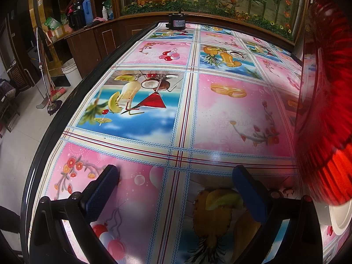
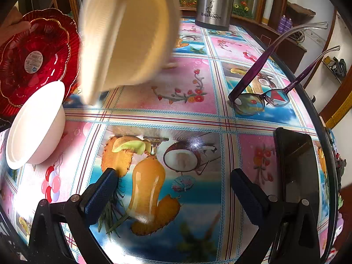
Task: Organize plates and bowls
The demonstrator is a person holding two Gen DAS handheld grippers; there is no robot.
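Hovering empty and wide open, both tongs, left (image 1: 176, 182) and right (image 2: 173, 184), risk the blurred white plates (image 2: 129, 35) toppling onto the bowl (image 2: 35, 125).

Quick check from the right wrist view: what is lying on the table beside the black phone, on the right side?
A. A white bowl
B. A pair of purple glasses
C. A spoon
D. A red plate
B: the purple glasses lie lens-down with their arms sticking up, just beyond the phone; the red plate and white bowl are at the far left.
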